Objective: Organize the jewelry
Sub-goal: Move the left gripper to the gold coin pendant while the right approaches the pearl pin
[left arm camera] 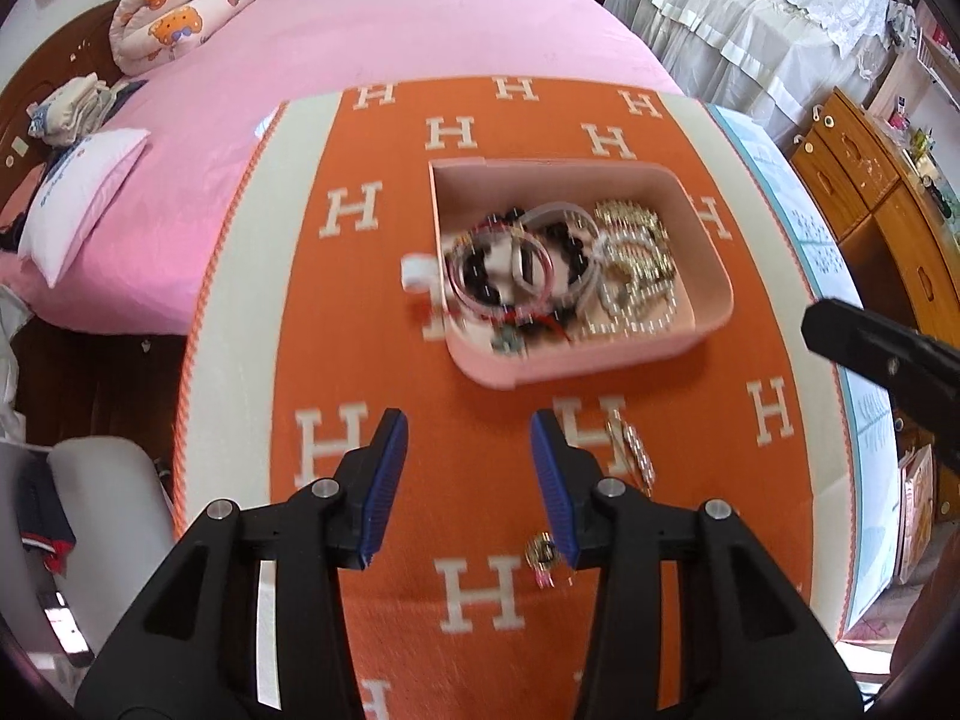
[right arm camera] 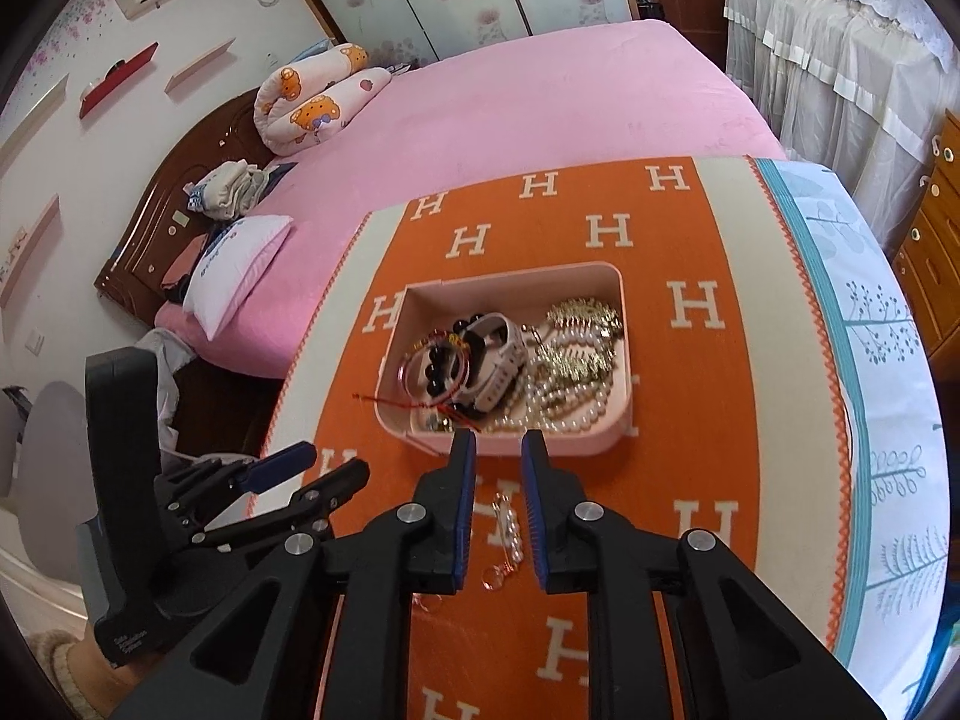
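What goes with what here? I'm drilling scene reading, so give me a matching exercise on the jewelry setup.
Things:
1. pink box
2. silver chain
3. pearl necklace
4. left gripper

States or places:
a. lying inside the box
b. open, holding nothing
c. on the orange cloth, outside the box
d. standing on the cloth, lidless, holding jewelry

Pairs: 1-d, 2-c, 3-a, 4-b

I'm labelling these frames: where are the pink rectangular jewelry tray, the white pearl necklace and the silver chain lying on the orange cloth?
pink rectangular jewelry tray (right arm camera: 626,324), right wrist view, right wall.
white pearl necklace (right arm camera: 576,402), right wrist view, bead strands.
silver chain (right arm camera: 510,531), right wrist view, mid-length links.
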The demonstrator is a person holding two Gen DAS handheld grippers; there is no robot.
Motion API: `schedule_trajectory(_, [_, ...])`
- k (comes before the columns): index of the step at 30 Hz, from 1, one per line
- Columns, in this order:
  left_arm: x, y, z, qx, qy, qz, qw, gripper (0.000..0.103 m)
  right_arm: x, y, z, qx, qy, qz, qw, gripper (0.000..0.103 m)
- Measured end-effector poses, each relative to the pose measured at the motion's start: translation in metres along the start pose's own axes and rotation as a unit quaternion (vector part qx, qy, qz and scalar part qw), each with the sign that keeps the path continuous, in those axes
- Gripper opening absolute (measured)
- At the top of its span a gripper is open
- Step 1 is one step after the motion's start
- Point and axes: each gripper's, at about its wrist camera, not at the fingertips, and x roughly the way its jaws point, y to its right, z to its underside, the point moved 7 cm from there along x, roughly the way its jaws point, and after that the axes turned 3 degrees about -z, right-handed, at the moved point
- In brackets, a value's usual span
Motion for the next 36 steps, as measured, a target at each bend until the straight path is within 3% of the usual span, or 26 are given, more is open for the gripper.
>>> schedule_trajectory(6, [0.007, 0.010, 0.034, -0.003, -0.015, 0.005, 0.9999, 0.039, 0.001, 0.008, 0.022, -0.007, -0.011, 0.003, 1.000, 0.016])
schedule_trajectory(15, [0.033, 0.018, 0.073, -0.047, -0.037, 0.026, 0.9979, 0.039, 0.021, 0.026, 0.062, -0.007, -0.040, 0.001, 0.999, 0.016])
schedule_trajectory(30, [0.046, 0.037, 0.084, -0.057, -0.044, -0.007, 0.9974, 0.039, 0.043, 0.042, 0.095, -0.017, -0.065, -0.008, 0.998, 0.016])
schedule_trajectory(32, [0.046, 0.037, 0.084, -0.060, -0.043, -0.011, 0.9973, 0.037, 0.045, 0.040, 0.094, -0.020, -0.066, -0.011, 0.998, 0.016])
schedule_trajectory(36, [0.044, 0.034, 0.085, -0.067, -0.037, -0.015, 0.9969, 0.016, 0.051, 0.036, 0.092, -0.029, -0.070, -0.017, 0.997, 0.016])
